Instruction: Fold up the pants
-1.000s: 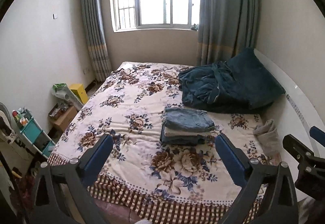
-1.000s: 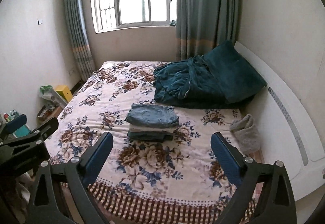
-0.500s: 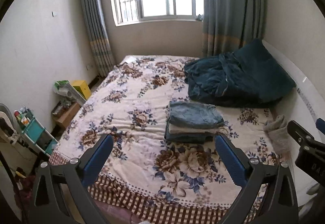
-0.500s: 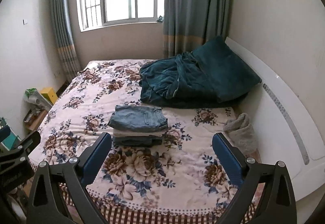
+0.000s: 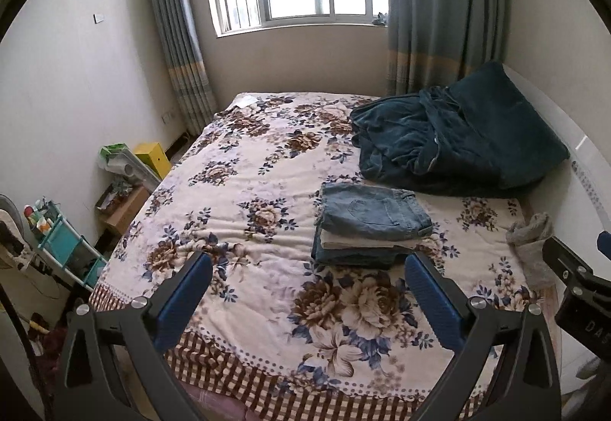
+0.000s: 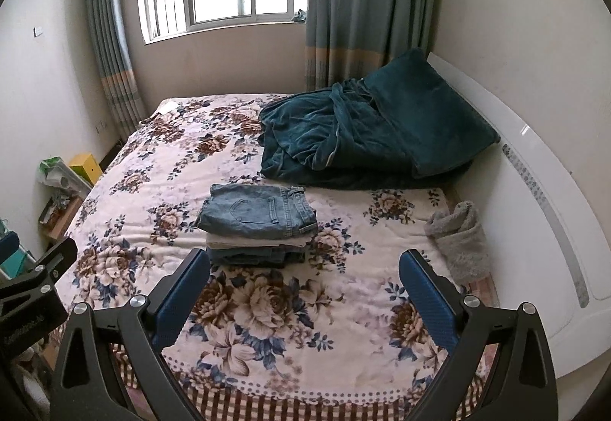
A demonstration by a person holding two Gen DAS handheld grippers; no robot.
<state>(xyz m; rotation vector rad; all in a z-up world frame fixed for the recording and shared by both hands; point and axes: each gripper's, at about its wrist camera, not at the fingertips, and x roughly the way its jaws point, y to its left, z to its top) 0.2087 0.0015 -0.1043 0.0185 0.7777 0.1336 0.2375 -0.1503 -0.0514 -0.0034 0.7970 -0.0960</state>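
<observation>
Ahead, folded pants (image 5: 372, 224) lie stacked beyond both wide-open, empty claws, left (image 5: 309, 299) and right (image 6: 305, 297).

The left hand-held gripper (image 5: 307, 291) is level, its blue-padded fingers (image 5: 183, 300) spread wide with nothing between them. The right hand-held gripper (image 6: 303, 287) matches it: jaws wide apart, gripping nothing, the two side by side.

we see a floral-covered bed (image 6: 152, 192) carrying a folded pants stack (image 6: 259, 226), a teal blanket (image 6: 343, 138), and a grey towel (image 6: 462, 237).
</observation>
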